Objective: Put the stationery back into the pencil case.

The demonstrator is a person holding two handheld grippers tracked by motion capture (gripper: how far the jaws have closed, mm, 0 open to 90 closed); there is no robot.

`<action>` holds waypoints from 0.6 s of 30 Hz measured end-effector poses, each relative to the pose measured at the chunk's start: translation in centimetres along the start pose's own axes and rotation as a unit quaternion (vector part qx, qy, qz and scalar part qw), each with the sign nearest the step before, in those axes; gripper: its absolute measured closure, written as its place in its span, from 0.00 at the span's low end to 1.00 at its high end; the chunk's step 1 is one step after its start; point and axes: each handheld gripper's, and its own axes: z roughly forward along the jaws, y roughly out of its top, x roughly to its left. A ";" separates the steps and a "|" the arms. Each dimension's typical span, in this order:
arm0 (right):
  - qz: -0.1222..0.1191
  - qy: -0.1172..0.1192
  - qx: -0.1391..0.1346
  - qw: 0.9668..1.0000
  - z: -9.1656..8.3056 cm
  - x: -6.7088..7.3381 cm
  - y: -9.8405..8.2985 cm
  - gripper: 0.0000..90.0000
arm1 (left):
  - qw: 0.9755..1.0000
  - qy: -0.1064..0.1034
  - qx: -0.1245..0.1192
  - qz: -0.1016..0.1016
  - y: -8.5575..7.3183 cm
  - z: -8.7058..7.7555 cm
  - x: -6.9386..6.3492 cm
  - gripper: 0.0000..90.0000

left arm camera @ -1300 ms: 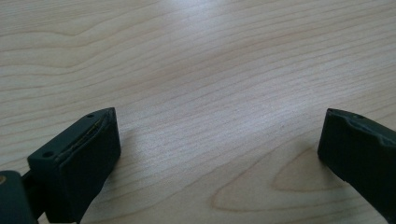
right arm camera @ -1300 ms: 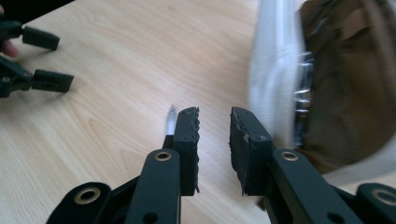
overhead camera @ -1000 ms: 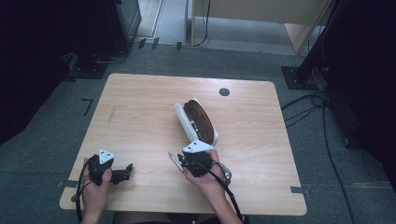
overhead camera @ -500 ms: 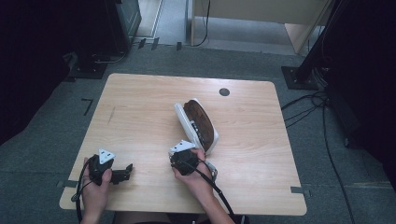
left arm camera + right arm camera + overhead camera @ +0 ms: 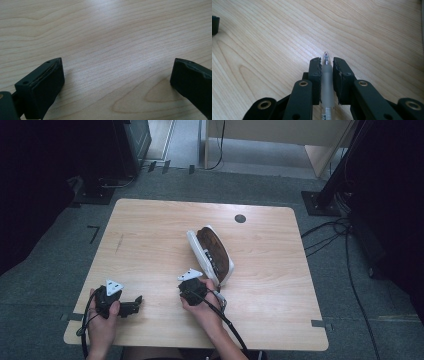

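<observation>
Brown pencil case point(image 5: 214, 254) just beside right gripper point(image 5: 327, 62)

A pale wood-grain pattern, light beige with darker streaks and an oval knot ring, is shown by the table point(image 5: 105, 30). The right gripper point(image 5: 327, 65) is matt black, with brass-coloured rivets at its links. A frosted translucent white barrel with a clear tip is seen on the pen point(image 5: 327, 82). The left gripper point(image 5: 117, 75) is black. The pencil case point(image 5: 212, 254) is white outside, dark brown within. A dark round spot point(image 5: 240, 218) is noted on the tabletop. The floor point(image 5: 60, 245) is grey-green.
</observation>
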 end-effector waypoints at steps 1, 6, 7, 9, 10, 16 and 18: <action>0.001 -0.001 0.000 1.000 0.0 0.0 0.1 0.87 | 1.000 0.000 0.000 0.000 0.0 0.0 0.0 0.00; -0.003 0.000 -0.001 1.000 0.1 0.2 0.0 0.90 | 1.000 0.000 0.000 0.000 0.0 0.0 0.0 0.00; -0.004 0.000 0.001 1.000 0.0 0.2 0.0 0.90 | 1.000 0.000 0.000 0.000 0.0 0.0 0.0 0.00; -0.007 0.002 0.002 1.000 0.0 0.1 0.0 0.90 | 1.000 0.000 0.000 0.001 0.0 0.0 0.0 0.00; -0.005 0.000 0.003 1.000 -0.1 0.1 -0.1 0.90 | 1.000 0.000 0.000 0.000 0.0 0.0 0.0 0.00; 0.001 -0.001 -0.025 1.000 -1.2 -0.1 -0.3 0.90 | 1.000 0.000 0.000 0.000 0.0 0.0 0.0 0.00; 0.004 0.002 -0.035 0.999 -2.0 -0.3 -0.3 0.90 | 1.000 0.000 0.000 0.000 0.0 0.0 0.0 0.00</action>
